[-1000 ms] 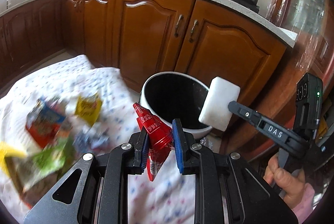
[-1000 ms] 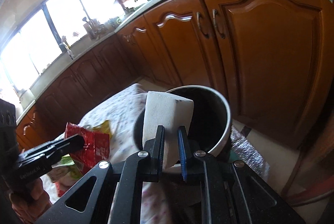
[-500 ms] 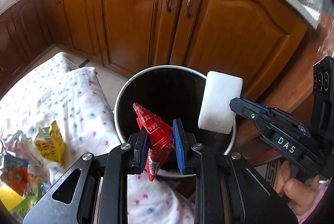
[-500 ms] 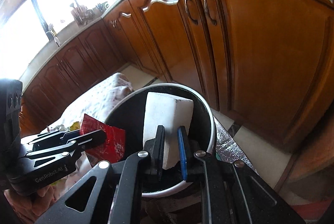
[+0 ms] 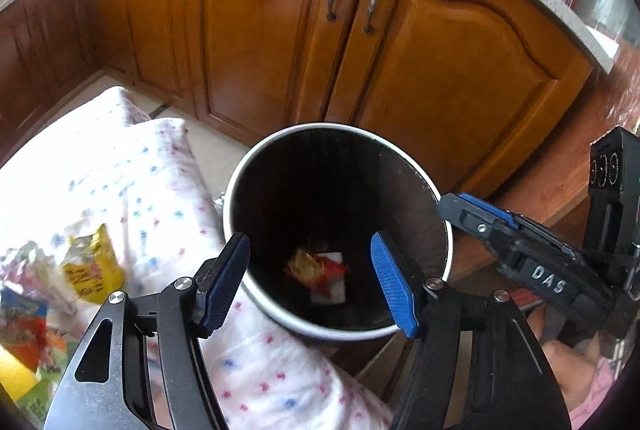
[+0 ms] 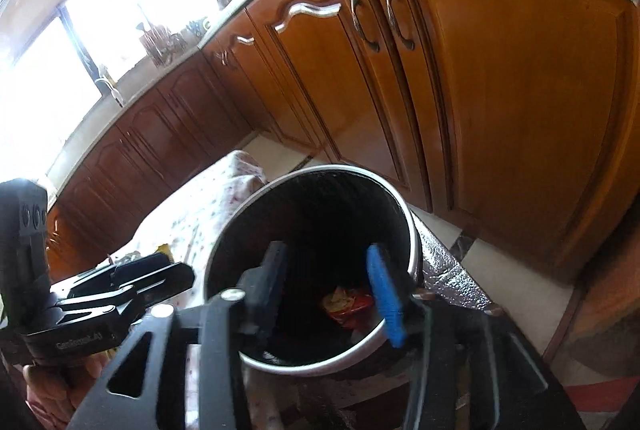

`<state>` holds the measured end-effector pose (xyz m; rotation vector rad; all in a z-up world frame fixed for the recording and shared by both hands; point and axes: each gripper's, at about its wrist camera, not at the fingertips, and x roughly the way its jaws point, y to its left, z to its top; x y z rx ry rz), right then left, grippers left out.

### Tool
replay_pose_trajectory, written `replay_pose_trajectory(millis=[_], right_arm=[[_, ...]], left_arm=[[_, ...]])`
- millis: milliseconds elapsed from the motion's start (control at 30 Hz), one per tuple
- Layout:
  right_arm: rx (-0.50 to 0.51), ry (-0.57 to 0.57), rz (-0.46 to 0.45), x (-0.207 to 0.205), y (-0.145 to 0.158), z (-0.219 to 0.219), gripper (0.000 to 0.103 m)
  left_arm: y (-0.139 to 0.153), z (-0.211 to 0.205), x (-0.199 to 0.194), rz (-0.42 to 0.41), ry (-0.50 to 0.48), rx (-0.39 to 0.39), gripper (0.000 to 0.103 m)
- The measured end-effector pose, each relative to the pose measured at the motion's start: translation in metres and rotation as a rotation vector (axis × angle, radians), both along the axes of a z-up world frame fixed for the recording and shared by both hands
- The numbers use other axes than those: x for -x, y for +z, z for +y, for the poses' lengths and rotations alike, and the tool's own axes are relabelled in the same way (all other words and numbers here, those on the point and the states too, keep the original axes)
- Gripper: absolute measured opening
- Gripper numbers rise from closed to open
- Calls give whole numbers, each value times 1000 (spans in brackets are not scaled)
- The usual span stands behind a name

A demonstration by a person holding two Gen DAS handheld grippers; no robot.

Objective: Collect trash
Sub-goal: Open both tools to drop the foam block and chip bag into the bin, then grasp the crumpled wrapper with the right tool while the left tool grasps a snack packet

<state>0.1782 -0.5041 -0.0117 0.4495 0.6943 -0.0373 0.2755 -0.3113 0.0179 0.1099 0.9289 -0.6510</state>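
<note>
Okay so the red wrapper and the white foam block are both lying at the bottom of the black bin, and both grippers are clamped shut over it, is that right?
Not quite. The red wrapper and white foam block do lie at the bottom of the black bin with the white rim, but the left gripper and right gripper are not clamped shut: their jaws are opening with nothing between them, as both wrist views show.

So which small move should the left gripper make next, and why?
Probably swing the left gripper back to the yellow wrapper on the cloth. Its jaws are opening with nothing between them, the red wrapper already lies in the bin, and more trash waits there.
</note>
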Motion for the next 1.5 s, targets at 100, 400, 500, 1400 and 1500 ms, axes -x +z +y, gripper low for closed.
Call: replay_pose_trajectory(millis=[100,400,500,1400,1500], right_arm=[[-25,7,-30,10,4,7,79],[-74,59,-71,34,3,44,81],[-92,68,-78,39,2,53,81],[-163,296,-16,-13,-27,155,74],[-168,318,15,-31,-36,167,71]], left_arm=[[4,21,11,-15,43,23,65],[0,87,46,-26,158,53,68],[-2,106,58,-35,185,57,68],[15,206,28,-132,381,-16,73],[11,209,16,-126,385,-49,73]])
